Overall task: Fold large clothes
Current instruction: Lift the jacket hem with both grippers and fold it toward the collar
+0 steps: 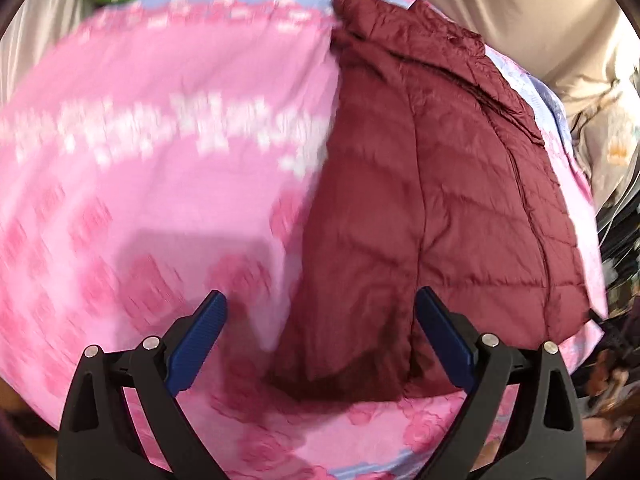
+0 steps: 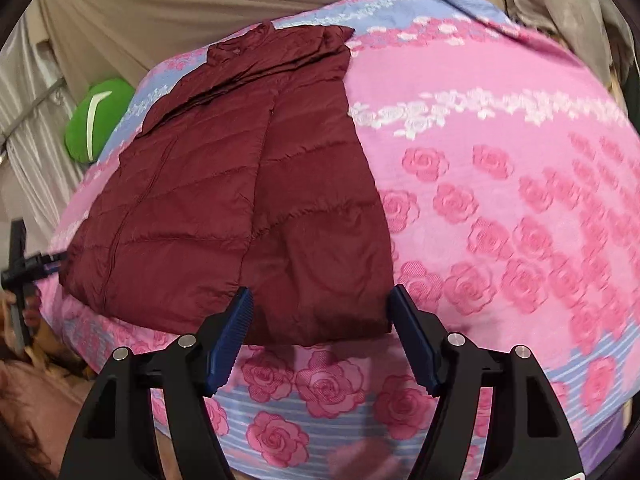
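Lying folded lengthwise on the pink rose-patterned bedspread [image 1: 140, 160], the quilted maroon puffer jacket [image 1: 432, 184] fills the left wrist view beyond the released left gripper [image 1: 320, 340], while the right wrist view shows sharper woven roses, a green cushion [image 2: 96, 120] and the right gripper [image 2: 320, 320], empty and spread over the hem.

We see a dark maroon quilted jacket [image 2: 240, 200], its surface stitched into slanting panels, lying on a bedspread [image 2: 500, 208] that is mostly pink with rows of deeper pink roses, a band of white roses across it, and pale blue striped borders at its edges. Beside the bedspread we see a bright green cushion [image 2: 96, 120] with a white curved stripe, set against beige curtains [image 2: 160, 12]. The left gripper [image 1: 320, 344] and the right gripper [image 2: 320, 332] both look black to us, with ribbed blue pads [image 2: 234, 336] and small silver pins.
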A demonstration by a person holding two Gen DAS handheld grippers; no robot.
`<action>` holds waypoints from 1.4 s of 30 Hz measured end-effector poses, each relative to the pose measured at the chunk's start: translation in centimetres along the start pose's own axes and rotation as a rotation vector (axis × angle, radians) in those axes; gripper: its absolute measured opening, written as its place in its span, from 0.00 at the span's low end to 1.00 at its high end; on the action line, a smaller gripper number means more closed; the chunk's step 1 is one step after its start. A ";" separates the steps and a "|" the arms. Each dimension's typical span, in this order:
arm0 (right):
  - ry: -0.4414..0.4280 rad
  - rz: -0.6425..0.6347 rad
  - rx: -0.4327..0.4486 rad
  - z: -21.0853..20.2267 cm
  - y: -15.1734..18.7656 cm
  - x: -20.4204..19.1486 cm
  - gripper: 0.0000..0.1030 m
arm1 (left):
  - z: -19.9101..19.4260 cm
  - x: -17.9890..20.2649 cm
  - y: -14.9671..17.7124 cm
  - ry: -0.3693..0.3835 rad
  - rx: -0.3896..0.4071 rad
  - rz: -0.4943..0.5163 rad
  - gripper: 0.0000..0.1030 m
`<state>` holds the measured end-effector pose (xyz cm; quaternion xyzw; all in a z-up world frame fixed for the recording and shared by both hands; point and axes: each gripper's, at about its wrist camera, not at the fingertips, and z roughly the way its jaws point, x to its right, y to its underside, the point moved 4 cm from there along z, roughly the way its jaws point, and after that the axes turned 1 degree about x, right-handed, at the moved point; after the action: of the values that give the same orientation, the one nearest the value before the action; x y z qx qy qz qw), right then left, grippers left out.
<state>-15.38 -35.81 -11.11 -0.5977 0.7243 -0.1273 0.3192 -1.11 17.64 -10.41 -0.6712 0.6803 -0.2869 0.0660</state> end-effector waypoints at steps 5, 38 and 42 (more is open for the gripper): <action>-0.069 0.086 0.036 0.4 0.5 0.3 0.29 | -0.2 1.7 1.0 0.062 0.015 0.040 0.46; -0.138 0.048 0.631 -8.5 -25.8 -5.4 0.02 | -7.3 11.3 -23.8 -0.013 0.460 0.124 0.01; -0.075 0.137 0.511 0.1 -30.3 -3.3 0.02 | 2.3 11.1 -27.7 -0.141 0.336 0.120 0.01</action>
<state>8.70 -40.34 6.99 -0.4515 0.6952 -0.2621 0.4942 23.22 8.16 4.22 -0.6275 0.6552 -0.3445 0.2414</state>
